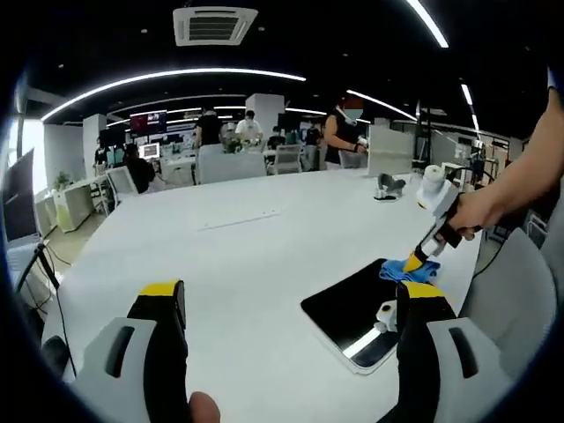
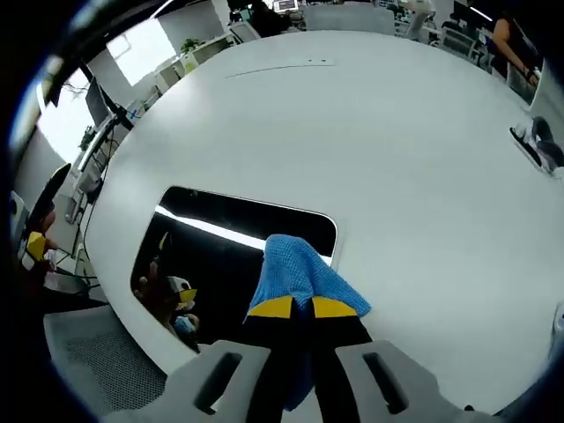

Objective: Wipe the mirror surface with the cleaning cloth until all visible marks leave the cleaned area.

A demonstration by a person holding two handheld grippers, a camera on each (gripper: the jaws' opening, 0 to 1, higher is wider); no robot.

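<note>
Mirror (image 2: 233, 242): a dark rectangular pane with rounded corners, lying flat on the white table (image 2: 370, 132). In your right gripper view it is sitting at centre-left of the frame and reflecting a bright ceiling strip; in your left gripper view it is lying at lower right, near the table's edge.

Cleaning cloth (image 2: 298, 275): blue, bunched, resting on the mirror's corner nearest the right gripper and spilling a little onto the table beside it. In your left gripper view it is showing as a small blue patch at the mirror's far corner.

Right gripper (image 2: 293, 307): you are holding it with both yellow-tipped jaws clenched on the cleaning cloth, tips pressed together at lower centre of the frame. In your left gripper view your hand (image 1: 480, 214) is gripping its handle at right of the frame, nose angled down onto the cloth.

Left gripper (image 1: 291, 304): you are keeping it released, jaws standing wide apart at the bottom of the frame with nothing between them; it is probably hovering above the table, though the height is hard to judge.

Background: people are standing around desks and monitors at the top of your left gripper view.
</note>
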